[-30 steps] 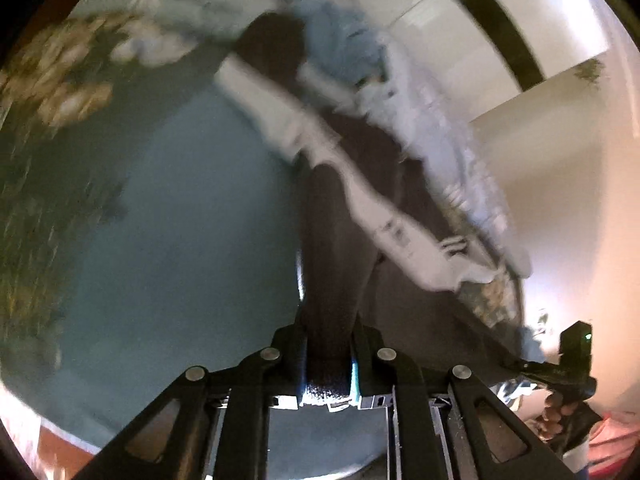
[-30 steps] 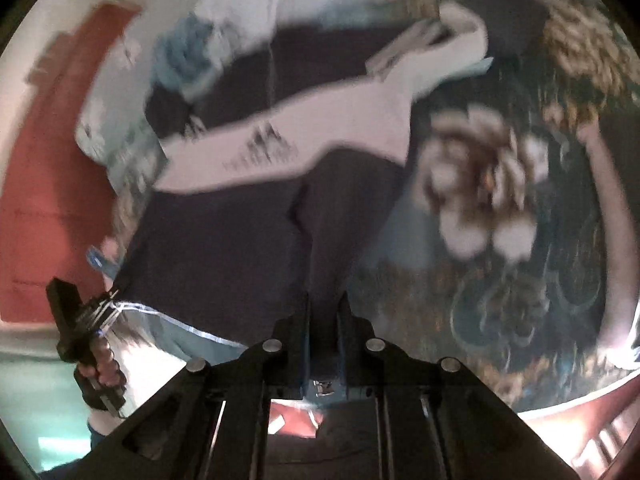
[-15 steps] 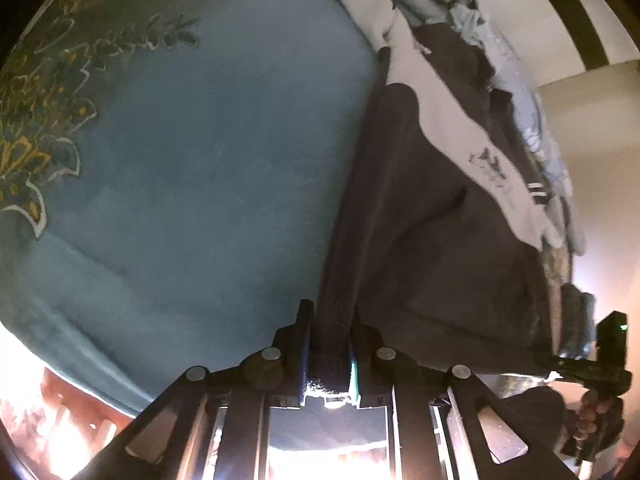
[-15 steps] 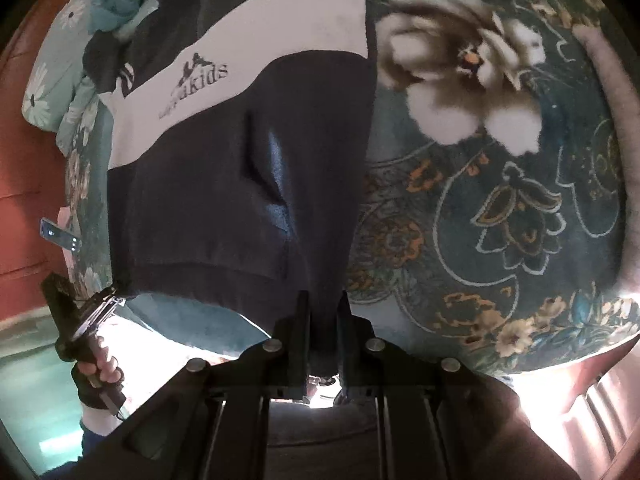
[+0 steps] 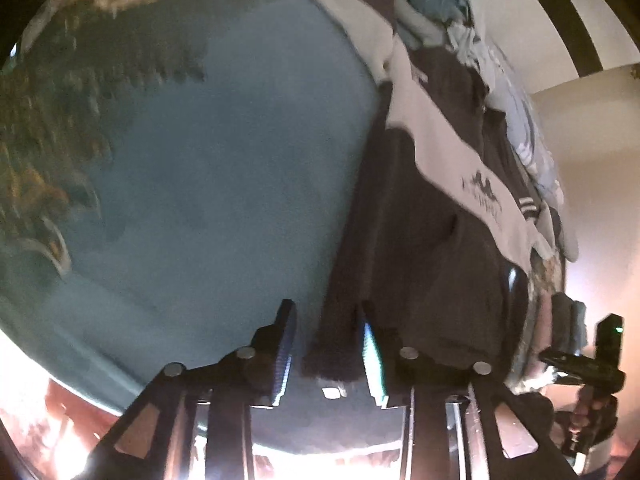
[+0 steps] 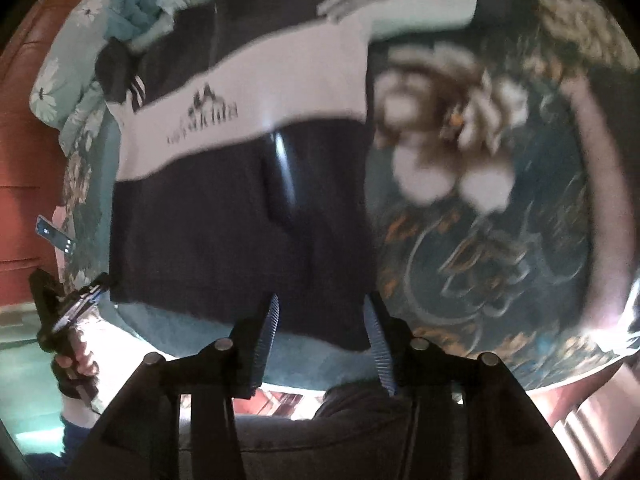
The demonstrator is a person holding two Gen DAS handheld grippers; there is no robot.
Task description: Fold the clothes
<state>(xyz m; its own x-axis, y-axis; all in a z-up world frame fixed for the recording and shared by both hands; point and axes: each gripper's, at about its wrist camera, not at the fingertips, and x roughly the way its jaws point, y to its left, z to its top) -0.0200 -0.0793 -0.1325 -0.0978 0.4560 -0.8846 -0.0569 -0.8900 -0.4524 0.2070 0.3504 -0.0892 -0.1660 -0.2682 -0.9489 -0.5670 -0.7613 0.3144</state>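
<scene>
A dark navy and white kids' jacket lies spread flat on the teal floral bedspread, its hem towards me. It also shows in the left wrist view, at the right. My left gripper is open, its fingers either side of the hem's corner, not clamped. My right gripper is open just over the other end of the hem. Each view shows the other gripper at its edge: the right gripper and the left gripper.
A heap of light blue and white clothes lies beyond the jacket's collar. The bed's front edge runs just under my grippers. A red wall is at the left. A small device lies near the jacket's left side.
Both grippers were shut on the jacket's hem and pulled it flat towards the bed's front edge. Now both have opened and let go, and the jacket lies on the bedspread.
</scene>
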